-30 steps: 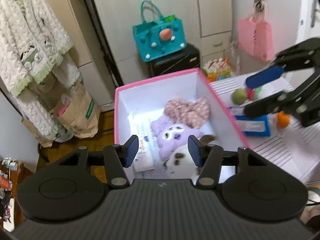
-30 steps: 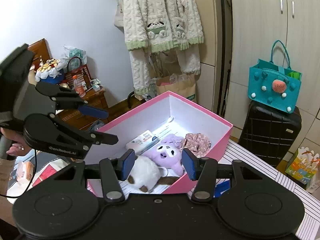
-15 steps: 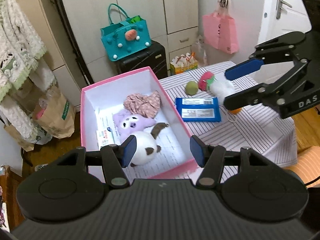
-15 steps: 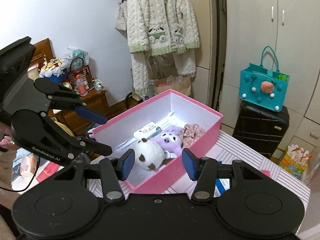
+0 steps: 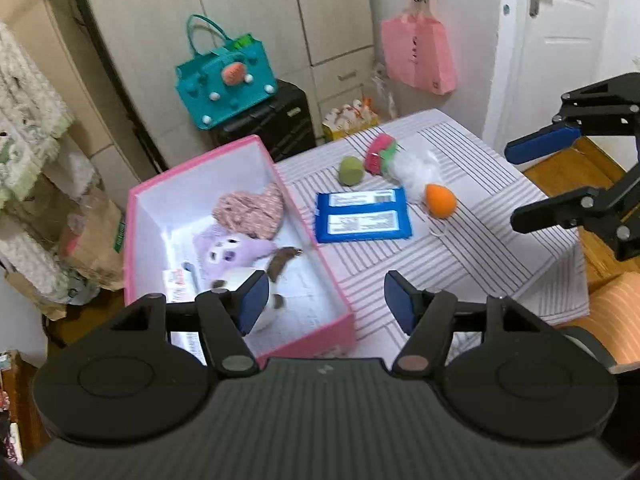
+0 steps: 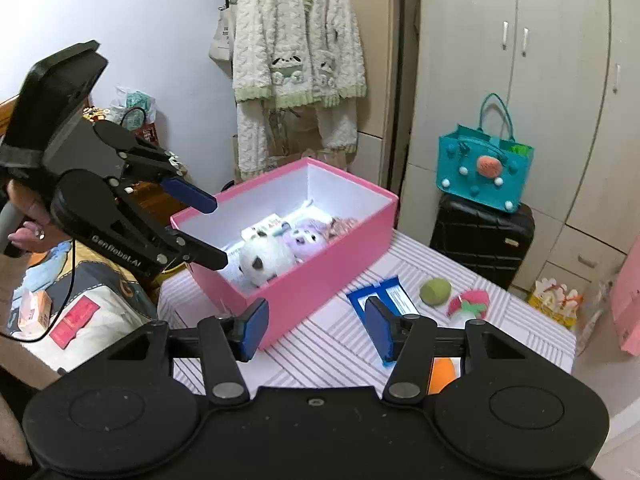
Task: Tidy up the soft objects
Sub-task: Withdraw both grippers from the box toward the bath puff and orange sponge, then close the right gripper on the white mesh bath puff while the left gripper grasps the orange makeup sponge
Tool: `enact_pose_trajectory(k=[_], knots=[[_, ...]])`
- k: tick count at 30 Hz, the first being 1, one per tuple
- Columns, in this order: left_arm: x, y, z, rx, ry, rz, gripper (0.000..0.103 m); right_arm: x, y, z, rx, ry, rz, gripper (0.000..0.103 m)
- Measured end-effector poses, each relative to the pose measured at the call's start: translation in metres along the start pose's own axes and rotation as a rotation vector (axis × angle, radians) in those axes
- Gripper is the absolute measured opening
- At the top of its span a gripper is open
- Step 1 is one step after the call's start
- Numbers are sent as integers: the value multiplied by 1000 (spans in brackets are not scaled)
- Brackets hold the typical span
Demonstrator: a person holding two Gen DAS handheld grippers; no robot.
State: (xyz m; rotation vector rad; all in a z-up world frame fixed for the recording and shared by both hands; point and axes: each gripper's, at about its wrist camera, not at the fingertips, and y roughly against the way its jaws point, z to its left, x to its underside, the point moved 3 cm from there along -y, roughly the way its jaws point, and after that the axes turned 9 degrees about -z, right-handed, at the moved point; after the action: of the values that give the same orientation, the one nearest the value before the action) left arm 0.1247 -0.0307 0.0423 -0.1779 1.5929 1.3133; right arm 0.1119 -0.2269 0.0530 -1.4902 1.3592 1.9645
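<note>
Fingers (image 5: 253, 300) empty, pink box (image 5: 304, 236) holding plushies (image 5: 236, 250)

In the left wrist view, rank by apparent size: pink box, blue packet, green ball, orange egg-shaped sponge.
1. pink box
2. blue packet
3. orange egg-shaped sponge and green ball: they look alike, and the ball lies farther away, so unranked.

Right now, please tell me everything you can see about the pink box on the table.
The pink box is an open rectangular box without a lid, pink outside and on its rim, white inside, and looks like cardboard. It stands upright on the striped tablecloth at the table's edge. Inside lie a white plush, a purple plush, a pink patterned fabric piece and printed papers. Neither gripper touches it.
</note>
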Motion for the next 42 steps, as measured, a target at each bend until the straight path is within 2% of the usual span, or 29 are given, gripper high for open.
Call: enact_pose_trajectory(k=[5,11,15,20,27,33,42], knots=[[2,-15,-21,67,5,-1,64,26,8,-15,35,-40,27,60],[5,-40,-38,83,42,9,64,60,10,-28,56,-51,75,60],[5,-53,-54,82,26,-37,64,78,5,-41,70,-45,90,62],[5,-74,-76,110,17,-74,64,100,-6,-71,58,-101,92,62],[10,-118,-103,147,44,-113,64,114,-19,-115,80,-179,77,62],[15,-161,-126,131,15,-139,64,123,-39,-146,79,-256,50,62],[10,-207,-135,137,47,-120,59,121,-74,-176,41,-363,34,62]])
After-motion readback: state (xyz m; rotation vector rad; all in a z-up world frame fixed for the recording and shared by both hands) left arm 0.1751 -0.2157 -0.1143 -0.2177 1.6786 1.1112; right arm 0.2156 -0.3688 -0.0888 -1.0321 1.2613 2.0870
